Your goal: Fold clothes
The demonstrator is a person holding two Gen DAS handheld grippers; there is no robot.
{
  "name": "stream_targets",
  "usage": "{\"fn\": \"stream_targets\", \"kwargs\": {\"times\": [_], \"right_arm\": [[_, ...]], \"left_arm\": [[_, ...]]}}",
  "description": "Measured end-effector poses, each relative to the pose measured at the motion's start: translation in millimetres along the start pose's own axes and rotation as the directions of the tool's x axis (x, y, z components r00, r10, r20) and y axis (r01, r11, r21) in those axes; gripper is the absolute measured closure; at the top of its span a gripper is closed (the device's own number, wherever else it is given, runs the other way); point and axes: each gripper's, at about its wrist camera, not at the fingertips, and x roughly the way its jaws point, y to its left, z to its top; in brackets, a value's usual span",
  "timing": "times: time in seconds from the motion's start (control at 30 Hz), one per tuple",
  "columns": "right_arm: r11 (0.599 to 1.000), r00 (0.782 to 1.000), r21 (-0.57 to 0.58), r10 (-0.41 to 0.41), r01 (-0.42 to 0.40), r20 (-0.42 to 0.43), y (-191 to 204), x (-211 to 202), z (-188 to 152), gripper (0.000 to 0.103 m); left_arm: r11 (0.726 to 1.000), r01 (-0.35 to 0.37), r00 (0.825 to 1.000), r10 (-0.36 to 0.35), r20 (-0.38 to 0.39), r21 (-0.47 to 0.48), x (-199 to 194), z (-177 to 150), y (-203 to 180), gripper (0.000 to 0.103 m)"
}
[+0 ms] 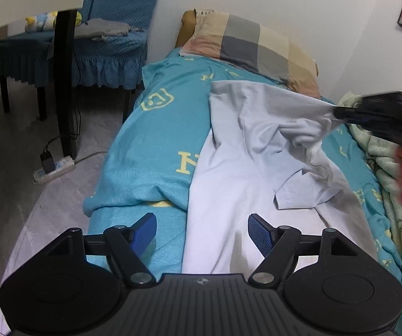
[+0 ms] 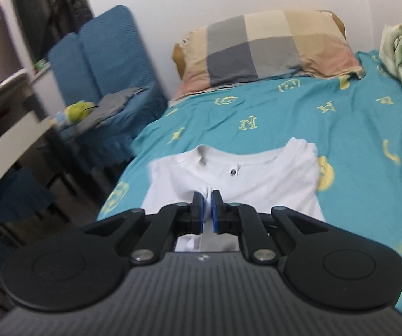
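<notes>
Nearest, the left tool hovers with its 2 blue pads wide apart, released, just over the lower part of the white T-shirt — probably ready to pin or take that part. The shirt lies on the bed, along its turquoise sheet. Further on, the right tool is clenched on a pinch of the shirt near the collar and lifts that side up, so the cloth hangs in creases — a hold that suits carrying it over for a fold. Beyond lies the checked pillow.
</notes>
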Motion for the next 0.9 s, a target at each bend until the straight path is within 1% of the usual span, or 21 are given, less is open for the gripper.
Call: {"fn": "stream_targets", "kwargs": {"times": [0.1, 0.23, 0.4, 0.47, 0.57, 0.63, 0.7, 0.77, 0.8, 0.83, 0.87, 0.9], "right_arm": [[1.000, 1.000, 0.000, 0.006, -0.006, 0.002, 8.3, -64.1, -12.0, 0.093], [0.999, 1.000, -0.037, -0.012, 0.012, 0.003, 22.2, -138.9, -39.0, 0.093], [1.000, 1.000, 0.020, 0.009, -0.009, -0.009, 22.0, -207.9, -84.5, 0.093], [0.999, 1.000, 0.042, 0.019, -0.019, -0.011, 17.6, -227.8, -104.3, 0.093], [0.996, 0.997, 0.079, 0.051, -0.045, -0.064, 7.8, -242.8, -131.4, 0.093], [0.993, 0.994, 0.101, 0.065, -0.056, -0.085, 2.8, -247.9, -141.0, 0.093], [0.990, 0.992, 0.121, 0.078, -0.066, -0.095, -1.4, -250.4, -146.3, 0.093], [0.986, 0.991, 0.142, 0.097, -0.083, -0.094, -4.5, -249.1, -146.3, 0.092], [0.984, 0.990, 0.153, 0.106, -0.091, -0.093, -6.1, -248.4, -146.3, 0.088], [0.982, 0.989, 0.163, 0.115, -0.099, -0.092, -7.6, -247.7, -146.2, 0.078], [0.979, 0.988, 0.174, 0.124, -0.107, -0.091, -9.2, -247.0, -146.2, 0.072], [0.976, 0.987, 0.184, 0.133, -0.115, -0.090, -10.8, -246.4, -146.2, 0.059]], "left_arm": [[1.000, 0.014, 1.000, -0.014, 0.017, 0.016, -11.9, -0.9, -7.0, 0.029], [0.999, 0.014, 0.999, -0.016, 0.036, 0.034, -28.1, -1.8, -17.0, 0.029], [0.997, -0.004, 0.999, 0.000, 0.049, 0.078, -49.1, -3.0, -34.6, 0.028], [0.997, 0.002, 0.999, -0.005, 0.036, 0.082, -57.9, -3.6, -39.4, 0.028], [0.994, 0.028, 0.999, -0.025, -0.025, 0.103, -69.4, -2.7, -38.9, 0.027], [0.992, 0.037, 0.997, -0.028, -0.076, 0.121, -77.8, -2.8, -31.6, 0.027], [0.987, 0.056, 0.990, -0.035, -0.138, 0.147, -83.4, -4.8, -18.6, 0.026], [0.981, 0.078, 0.978, -0.041, -0.203, 0.176, -87.4, -8.5, -2.9, 0.026], [0.981, 0.080, 0.972, -0.038, -0.232, 0.176, -89.5, -13.5, 7.8, 0.025], [0.982, 0.089, 0.962, -0.042, -0.269, 0.165, -90.5, -19.4, 20.2, 0.025], [0.983, 0.111, 0.948, -0.061, -0.312, 0.143, -89.9, -25.3, 33.3, 0.025], [0.984, 0.129, 0.933, -0.081, -0.350, 0.119, -89.5, -31.5, 46.4, 0.026]]}}
